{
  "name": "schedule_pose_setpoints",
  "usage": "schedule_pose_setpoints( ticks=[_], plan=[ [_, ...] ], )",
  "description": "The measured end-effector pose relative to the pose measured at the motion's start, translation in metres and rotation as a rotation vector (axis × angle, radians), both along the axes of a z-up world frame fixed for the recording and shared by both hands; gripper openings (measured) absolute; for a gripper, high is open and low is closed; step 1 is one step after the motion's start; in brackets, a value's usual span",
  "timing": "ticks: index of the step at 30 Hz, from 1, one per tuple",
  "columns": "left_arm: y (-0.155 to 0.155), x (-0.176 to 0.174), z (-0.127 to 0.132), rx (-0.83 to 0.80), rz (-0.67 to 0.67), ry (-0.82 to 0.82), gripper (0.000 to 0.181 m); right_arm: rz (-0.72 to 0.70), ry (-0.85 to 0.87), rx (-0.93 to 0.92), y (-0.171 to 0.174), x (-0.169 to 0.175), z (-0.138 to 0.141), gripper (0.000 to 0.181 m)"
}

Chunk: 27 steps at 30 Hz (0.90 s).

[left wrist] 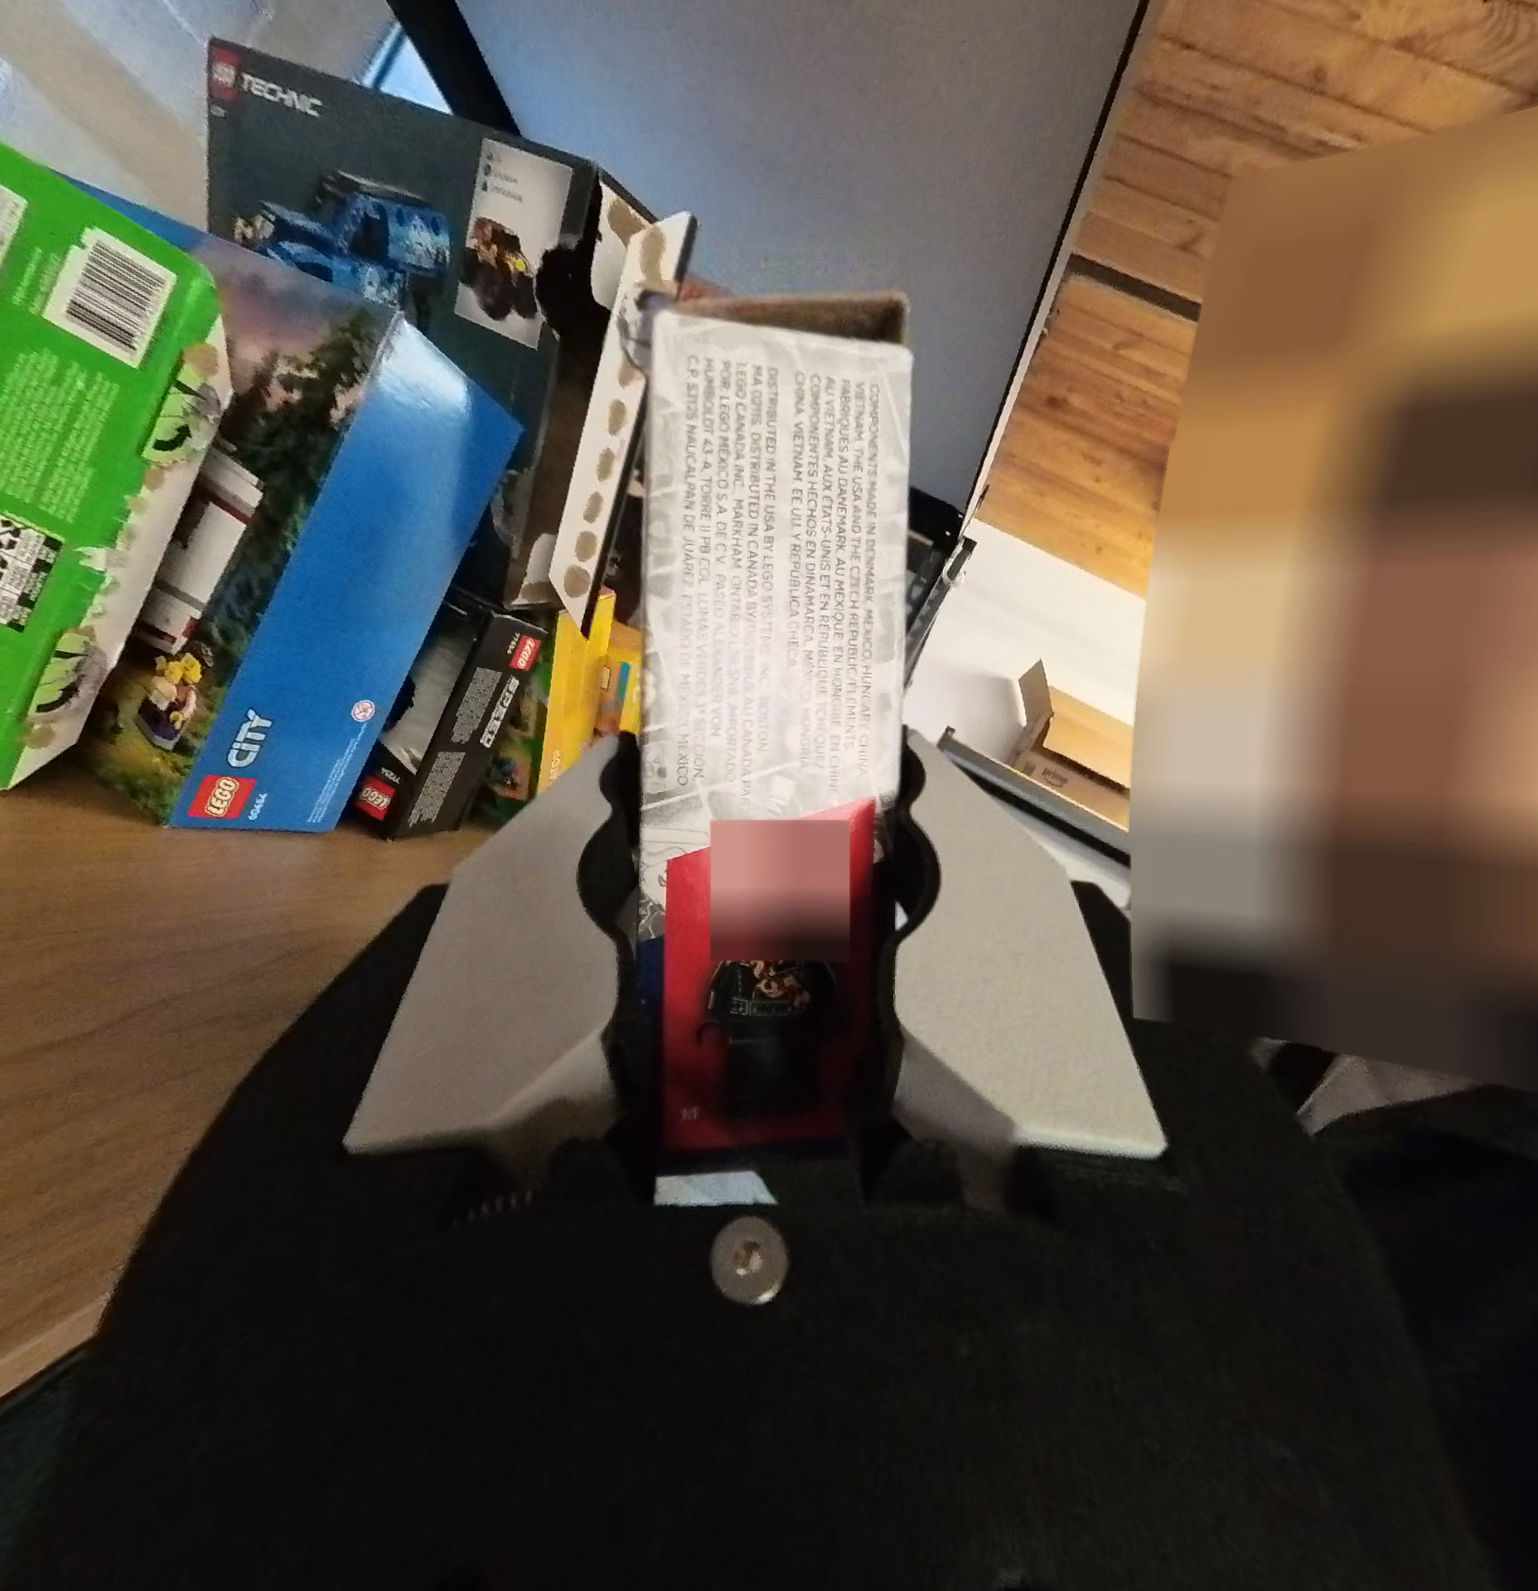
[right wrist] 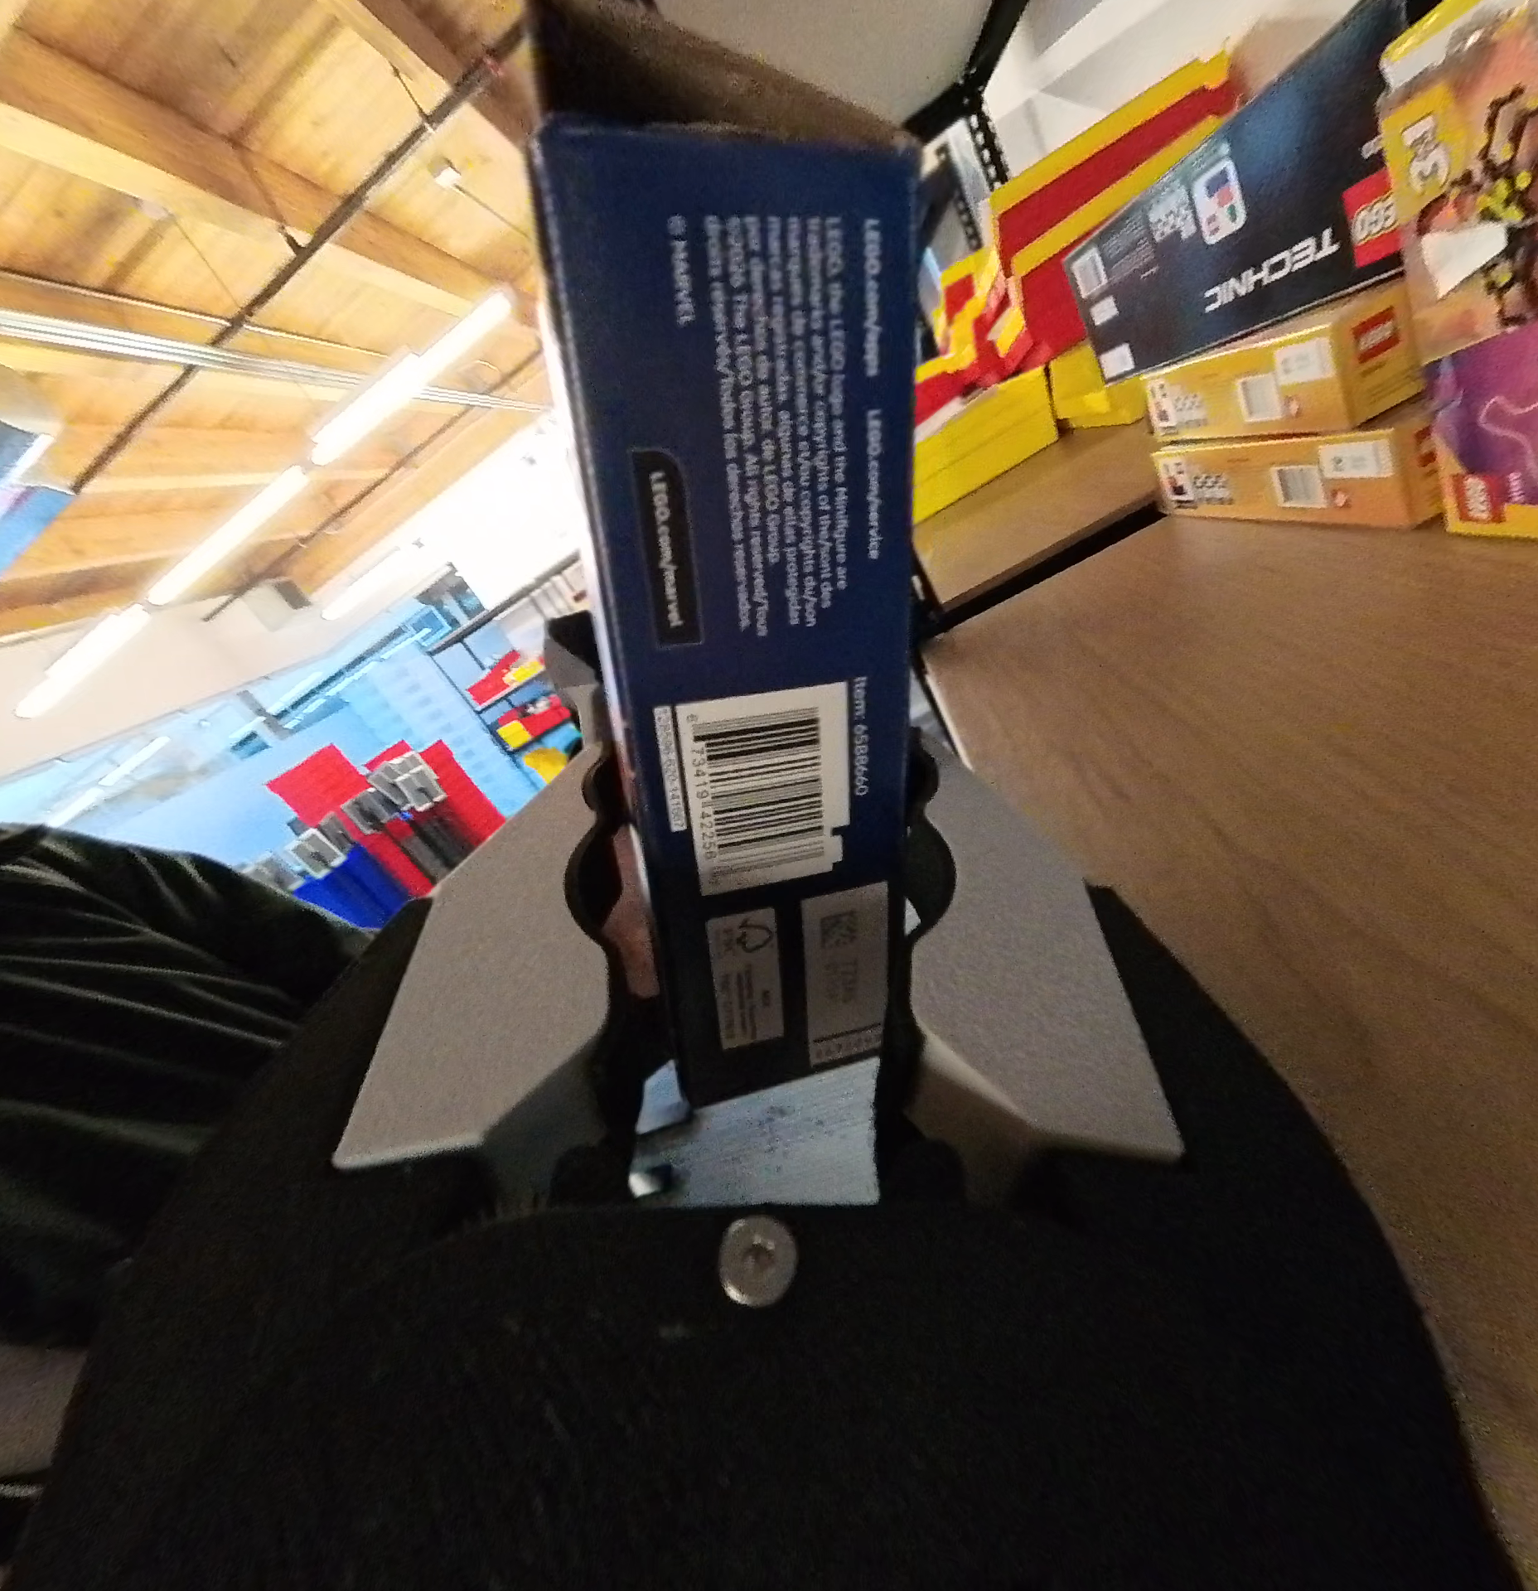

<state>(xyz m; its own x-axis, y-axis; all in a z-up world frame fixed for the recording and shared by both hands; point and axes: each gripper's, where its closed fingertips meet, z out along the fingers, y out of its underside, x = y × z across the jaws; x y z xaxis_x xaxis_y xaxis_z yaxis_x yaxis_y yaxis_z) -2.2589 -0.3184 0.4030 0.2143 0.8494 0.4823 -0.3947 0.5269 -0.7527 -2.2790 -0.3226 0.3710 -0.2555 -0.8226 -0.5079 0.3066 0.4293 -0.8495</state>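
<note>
My left gripper (left wrist: 765, 775) is shut on a narrow cardboard toy box (left wrist: 774, 534). The side facing me is white with small print and has a red panel near the fingers. Its far end is open and shows brown card inside. My right gripper (right wrist: 757, 766) is shut on a narrow dark blue box side (right wrist: 731, 387) with a barcode label, also open at the far end. I cannot tell whether both grippers hold the same box. Both boxes are held above the wooden table (left wrist: 189, 947).
Toy boxes lean together at the left: a green one (left wrist: 60, 430), a blue one (left wrist: 318, 603) and a dark one (left wrist: 387, 198). In the right wrist view, yellow boxes (right wrist: 1291, 387) and a dark box (right wrist: 1222, 258) are stacked on the table (right wrist: 1265, 775). A dark sleeve (right wrist: 103, 990) is at the left. Some 4 cm of space lies between my two pairs of fingers.
</note>
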Motion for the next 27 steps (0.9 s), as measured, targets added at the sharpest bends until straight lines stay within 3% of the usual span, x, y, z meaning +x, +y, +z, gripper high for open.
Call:
schedule_pose_setpoints(
  ticks=[6, 20, 27],
  plan=[
    [0.005, -0.012, -0.007, -0.018, -0.020, -0.067, 0.059, 0.048, -0.056, 0.013, 0.005, -0.011, -0.007, 0.059],
    [0.036, -0.015, -0.015, -0.301, 0.024, -0.244, 0.061, 0.081, -0.044, -0.324, 0.026, -0.010, 0.001, 0.058],
    [0.025, 0.005, -0.025, -0.180, 0.064, -0.265, 0.063, 0.138, -0.080, -0.198, 0.016, 0.016, -0.011, 0.058]
  ],
)
